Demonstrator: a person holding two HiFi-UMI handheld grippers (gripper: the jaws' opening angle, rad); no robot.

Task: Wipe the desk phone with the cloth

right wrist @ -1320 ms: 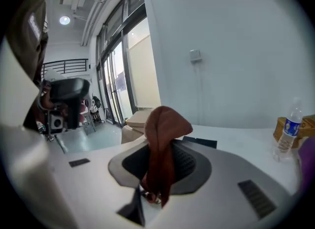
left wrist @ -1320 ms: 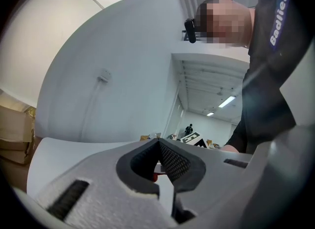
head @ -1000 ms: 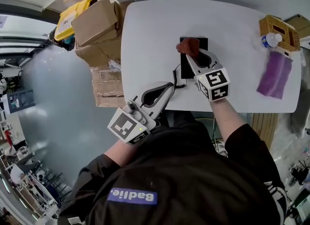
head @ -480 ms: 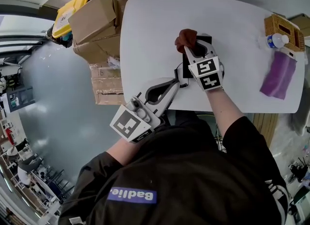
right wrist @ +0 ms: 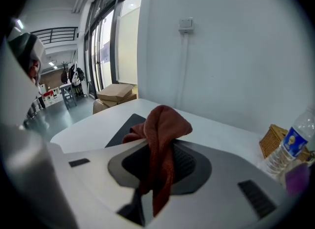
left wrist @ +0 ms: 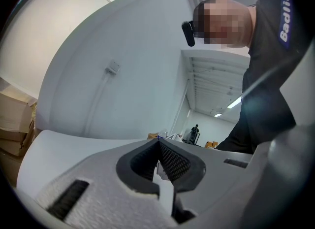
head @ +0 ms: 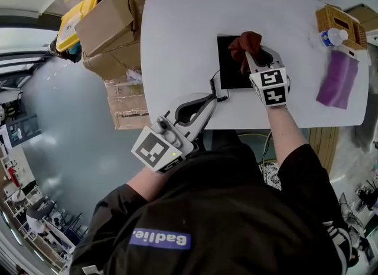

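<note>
Desk phone [head: 229, 67] wiping looks to be under way. Nearest me, the left tongs [head: 205, 102] hover over the near edge of the counter [head: 177, 43]. Their pads are drawn together with nothing between them, and they sit idle just beside the coiled cord [head: 216, 88]. Beyond them the phone lies flat near the middle of the counter. From the head view it is a plain black slab, and I cannot make out keys or a handset. The right tongs [head: 253, 56] are clamped on the rust-red cloth [head: 245, 43], which bunches above the pads and trails down between them. Half a second ago that bunch sat at the phone's far left corner; now it is over the far right corner. I judge that one pass along the far edge is done and the nearer stretch probably still needs wiping. Whether the cloth presses on the surface I cannot tell. Farther right, well apart, stand a bottle [head: 333, 36] and a wicker basket [head: 338, 19].
</note>
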